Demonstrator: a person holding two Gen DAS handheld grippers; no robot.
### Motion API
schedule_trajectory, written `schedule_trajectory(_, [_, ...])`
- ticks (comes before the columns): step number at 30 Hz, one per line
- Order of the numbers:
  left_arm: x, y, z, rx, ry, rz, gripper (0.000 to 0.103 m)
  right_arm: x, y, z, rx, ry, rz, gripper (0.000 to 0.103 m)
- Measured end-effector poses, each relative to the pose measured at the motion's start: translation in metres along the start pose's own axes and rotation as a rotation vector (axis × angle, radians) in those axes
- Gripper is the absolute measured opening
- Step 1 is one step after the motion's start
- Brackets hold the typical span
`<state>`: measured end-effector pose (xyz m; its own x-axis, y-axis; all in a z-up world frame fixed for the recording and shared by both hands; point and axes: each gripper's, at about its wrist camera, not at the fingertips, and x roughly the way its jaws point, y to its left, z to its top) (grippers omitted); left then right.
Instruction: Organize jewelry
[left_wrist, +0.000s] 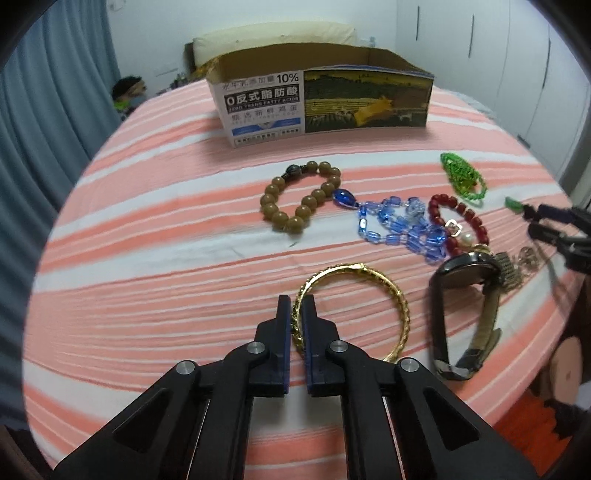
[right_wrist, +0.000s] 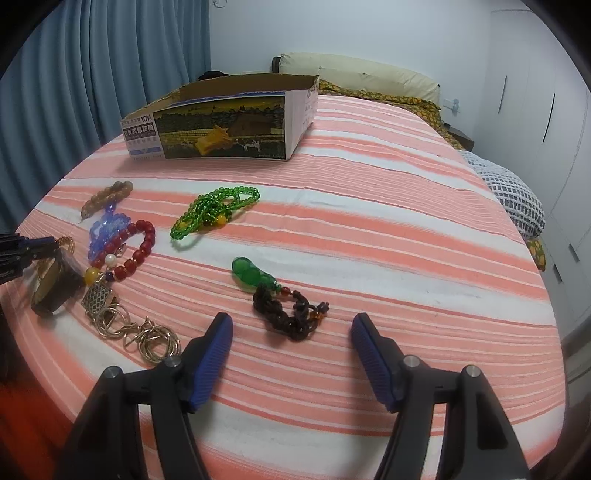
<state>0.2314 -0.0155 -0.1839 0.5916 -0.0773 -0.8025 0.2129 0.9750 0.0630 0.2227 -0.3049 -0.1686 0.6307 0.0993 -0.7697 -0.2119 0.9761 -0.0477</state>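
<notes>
Cardboard box (left_wrist: 321, 96), open-topped and printed, stood at the far side of the pink-and-white striped bedspread (right_wrist: 369, 229); its interior was hidden from view. Broad bare cloth lay to the right of the jewelry. Left gripper (left_wrist: 296, 306) had its fingers pinched on the rim of a textured gold bangle (left_wrist: 369, 288) lying flat. Nearby lay a brown wooden-bead bracelet (left_wrist: 295, 195), blue glass beads (left_wrist: 399, 221), red bead bracelet (right_wrist: 136, 243), black wristwatch (left_wrist: 465, 280) and green bead strand (right_wrist: 214, 210). Right gripper (right_wrist: 291, 328) hung spread wide, empty, just before a green jade pendant on dark braided cord (right_wrist: 273, 295).
</notes>
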Motion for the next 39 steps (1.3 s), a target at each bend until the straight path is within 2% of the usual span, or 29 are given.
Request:
schedule_trajectory(6, [0.001, 0.012, 0.002, -0.057, 0.0, -0.022, 0.003, 0.005, 0.003, 0.007, -0.024, 0.013, 0.016, 0.068])
schedule_trajectory(7, [0.001, 0.014, 0.002, -0.065, 0.0, -0.024, 0.003, 0.006, 0.003, 0.007, -0.026, 0.012, 0.019, 0.062])
schedule_trajectory(8, [0.001, 0.015, 0.002, -0.073, 0.001, -0.028, 0.003, 0.006, 0.004, 0.008, -0.029, 0.007, 0.024, 0.049])
schedule_trajectory(9, [0.001, 0.017, 0.001, -0.081, 0.0, -0.033, 0.003, 0.006, 0.005, 0.008, -0.03, 0.002, 0.025, 0.04])
schedule_trajectory(10, [0.001, 0.018, 0.001, -0.088, -0.001, -0.036, 0.003, 0.005, 0.005, 0.009, -0.031, -0.003, 0.022, 0.022])
schedule_trajectory(12, [0.001, 0.019, 0.0, -0.096, -0.002, -0.036, 0.003, 0.005, 0.005, 0.01, -0.024, 0.0, 0.022, 0.018])
schedule_trajectory(13, [0.0, 0.021, 0.0, -0.101, -0.002, -0.036, 0.003, 0.003, 0.005, 0.01, -0.018, 0.001, 0.025, 0.012])
schedule_trajectory(25, [-0.014, 0.039, 0.01, -0.173, -0.031, -0.073, 0.003, -0.043, 0.003, 0.026, 0.066, -0.083, 0.104, 0.01])
schedule_trajectory(39, [-0.035, 0.057, 0.036, -0.176, -0.084, 0.004, 0.003, -0.079, 0.015, 0.062, 0.074, -0.204, 0.162, 0.009])
